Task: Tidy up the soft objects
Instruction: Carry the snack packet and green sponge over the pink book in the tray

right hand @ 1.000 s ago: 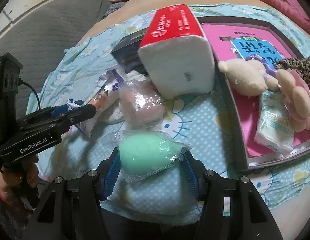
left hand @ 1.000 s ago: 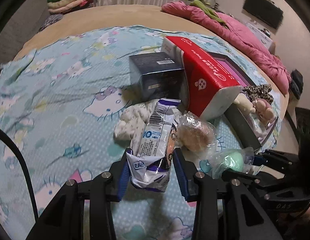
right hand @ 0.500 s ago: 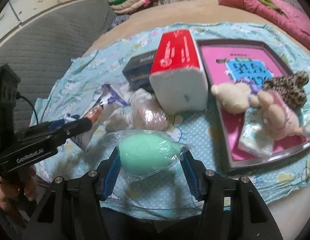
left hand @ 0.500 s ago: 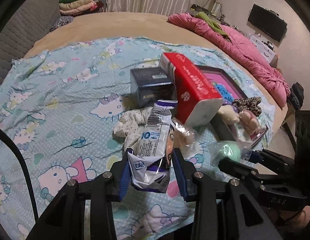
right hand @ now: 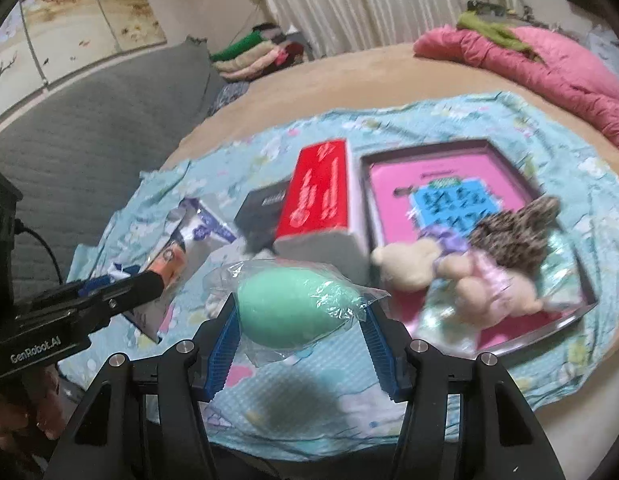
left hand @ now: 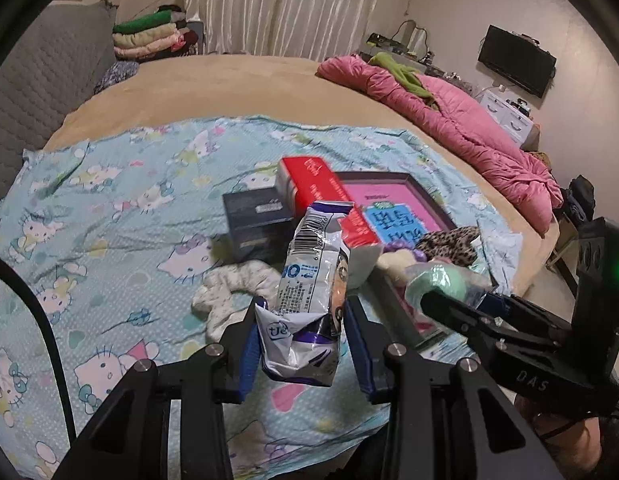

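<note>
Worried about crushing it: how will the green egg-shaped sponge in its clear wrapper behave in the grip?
The green sponge probably squashes and springs back. Its loose, glossy wrapper may slide against the right hand-held gripper. Its rounded shape would likely roll if dropped.

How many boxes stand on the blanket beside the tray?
2. The dark box stands left of the red box, touching it; the red box lies along the tray's left rim. The held packet may hide others.
</note>
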`<state>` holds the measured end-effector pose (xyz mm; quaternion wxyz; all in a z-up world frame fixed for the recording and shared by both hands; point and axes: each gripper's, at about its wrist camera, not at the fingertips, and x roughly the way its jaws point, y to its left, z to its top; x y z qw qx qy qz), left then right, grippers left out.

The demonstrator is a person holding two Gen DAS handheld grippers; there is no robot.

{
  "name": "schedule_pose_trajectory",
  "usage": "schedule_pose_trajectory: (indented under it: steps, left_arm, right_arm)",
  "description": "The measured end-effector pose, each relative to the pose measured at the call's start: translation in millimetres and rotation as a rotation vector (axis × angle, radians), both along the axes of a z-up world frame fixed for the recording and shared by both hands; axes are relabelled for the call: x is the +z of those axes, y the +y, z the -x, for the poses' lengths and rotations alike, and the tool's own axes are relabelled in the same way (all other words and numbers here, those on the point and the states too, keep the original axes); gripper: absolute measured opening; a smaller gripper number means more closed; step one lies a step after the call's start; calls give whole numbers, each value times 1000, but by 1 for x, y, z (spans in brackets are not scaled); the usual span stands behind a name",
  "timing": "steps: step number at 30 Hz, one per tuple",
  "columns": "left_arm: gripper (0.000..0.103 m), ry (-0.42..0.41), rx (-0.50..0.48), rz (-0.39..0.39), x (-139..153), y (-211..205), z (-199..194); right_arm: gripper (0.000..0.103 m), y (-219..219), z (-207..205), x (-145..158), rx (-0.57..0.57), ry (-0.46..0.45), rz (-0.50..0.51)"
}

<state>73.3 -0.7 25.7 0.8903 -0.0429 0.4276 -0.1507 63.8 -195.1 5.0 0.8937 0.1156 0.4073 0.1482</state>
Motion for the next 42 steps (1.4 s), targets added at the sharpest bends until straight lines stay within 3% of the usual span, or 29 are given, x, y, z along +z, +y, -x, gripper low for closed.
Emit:
schedule_pose_trajectory:
  steps: [13,24,30,42]
  left_arm:
    - [40,-35,-65,-7,21,-49,0]
    - [40,-35,-134,-7,22,-92,-6]
    - [40,-16,-168,-15,12,-118,-15]
    - [40,85,-182,-43,-41,-154,-42]
  right_arm:
    - [60,-53,3,23,-123,-64,-27]
    - [60,-106,4,25,-251,-82,-57]
    - [60,-129,4,20,-305,-80,-72]
    - [60,-147,-1,7,-337,-64,-90]
